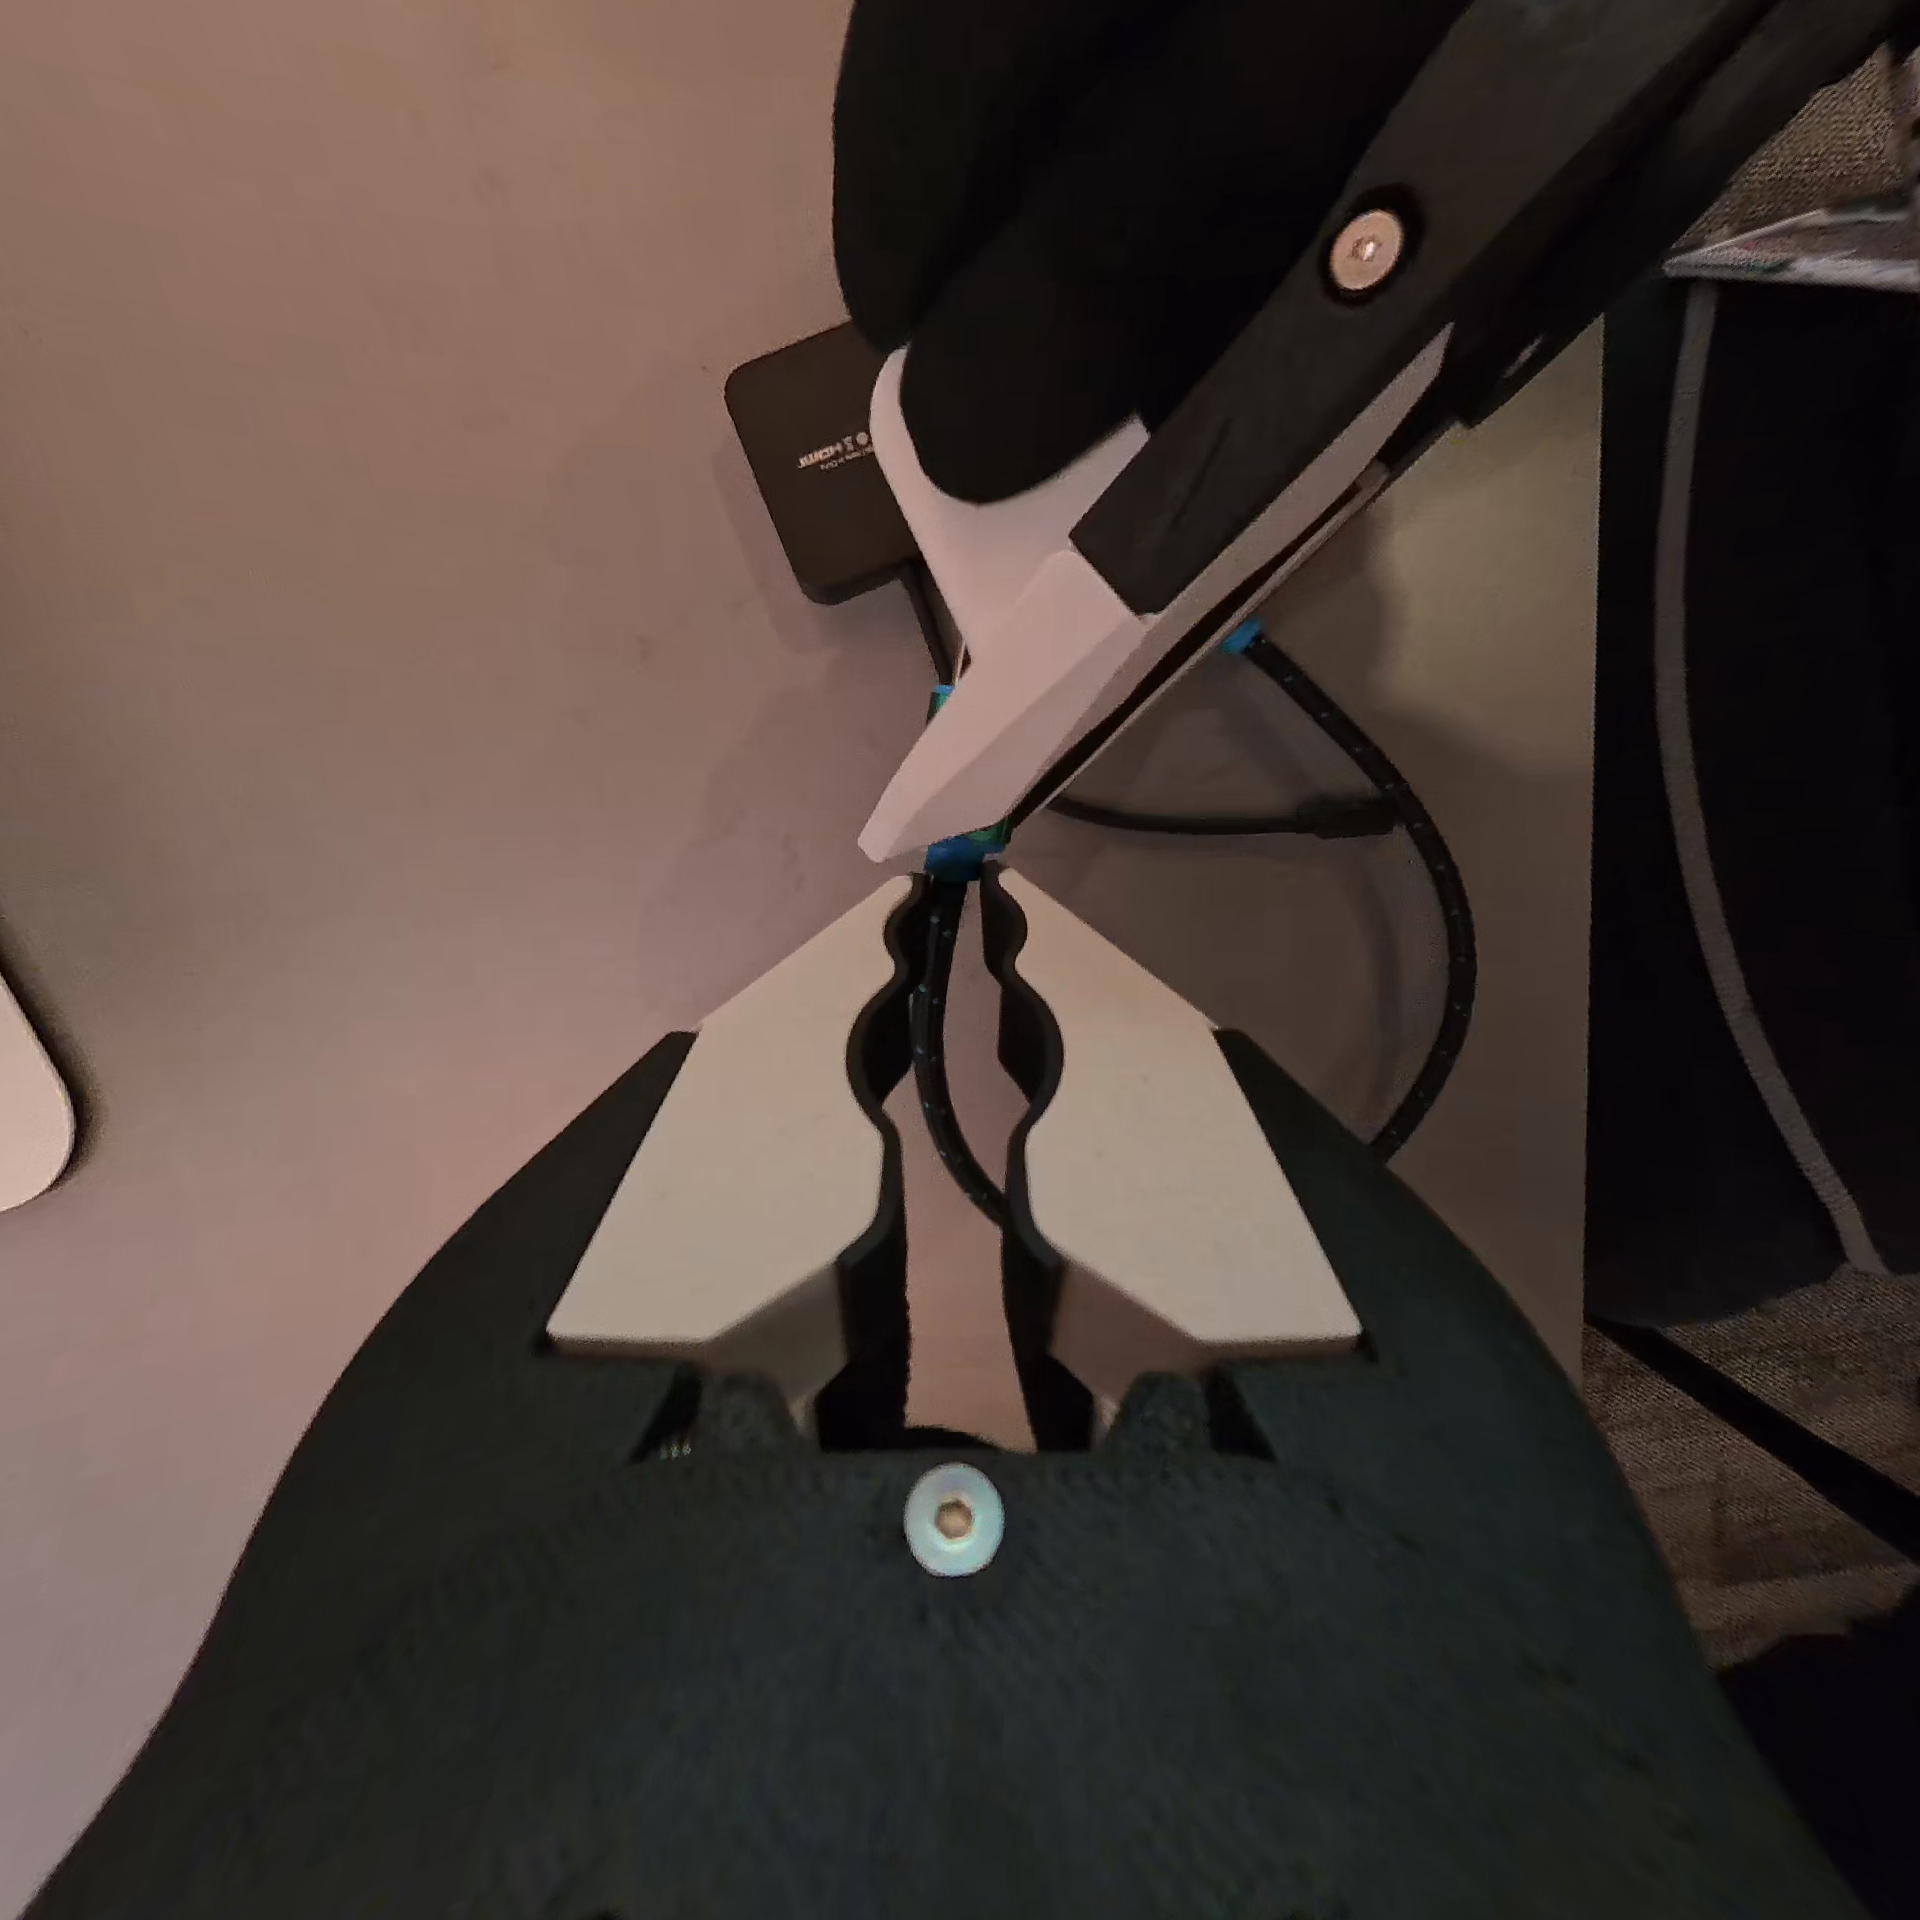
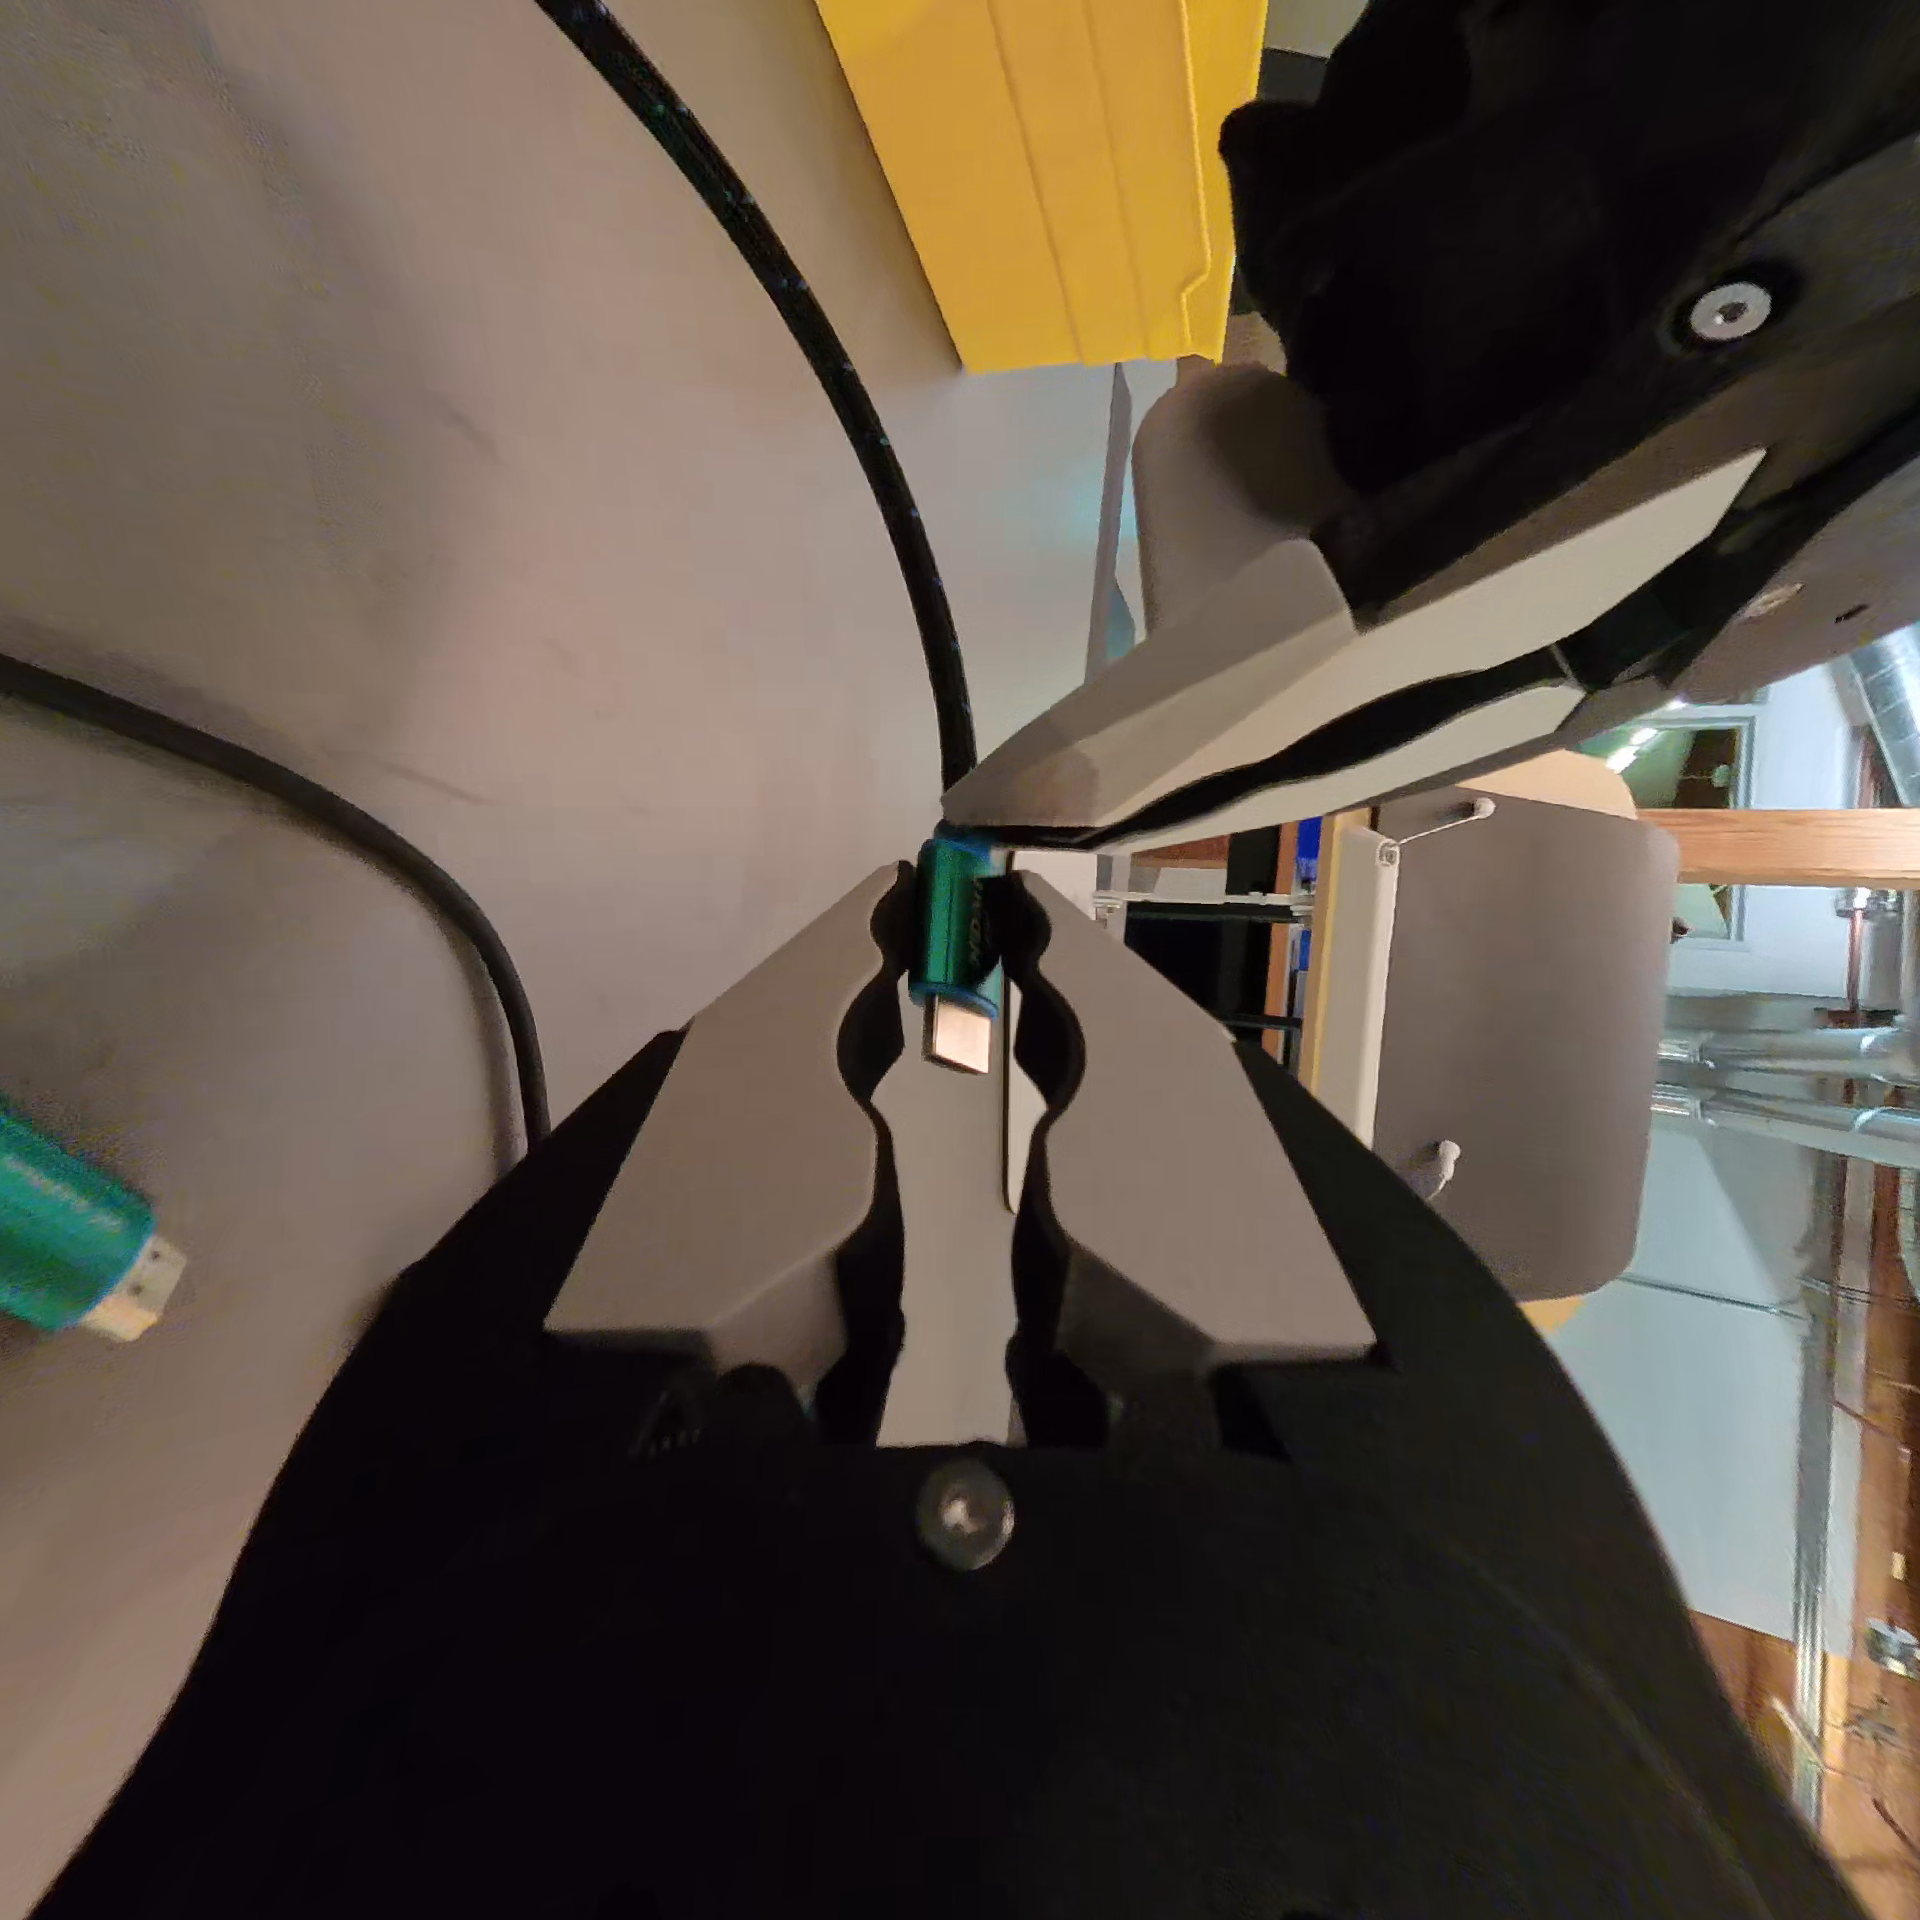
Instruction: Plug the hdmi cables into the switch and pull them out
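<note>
A black HDMI switch (image 1: 800, 457) lies flat on the white table (image 1: 416, 520), partly hidden behind the right gripper. My right gripper (image 2: 961, 883) is shut on a green HDMI connector (image 2: 951, 940), whose metal plug points back at the camera. That connector's braided black cable (image 2: 831, 343) arcs away across the table. My left gripper (image 1: 948, 883) is shut on this cable (image 1: 935, 997) just behind the connector. The two grippers meet tip to tip: the right gripper (image 1: 935, 836) comes in from the upper right in the left wrist view, and the left gripper (image 2: 971, 816) does the same in the right wrist view. A second green connector (image 2: 62, 1236) lies loose at the left.
A smooth black cable (image 2: 416, 862) curves over the table. A yellow bin (image 2: 1060, 177) stands at the far side. The table edge (image 1: 1590, 831) runs down the right, with a dark bag or seat (image 1: 1745, 831) beyond. A white object (image 1: 21, 1101) lies at the left edge. The grippers are tip to tip, or close to it. Between my right fingertips and the white object (image 1: 21, 1101) there is roughly 25 cm.
</note>
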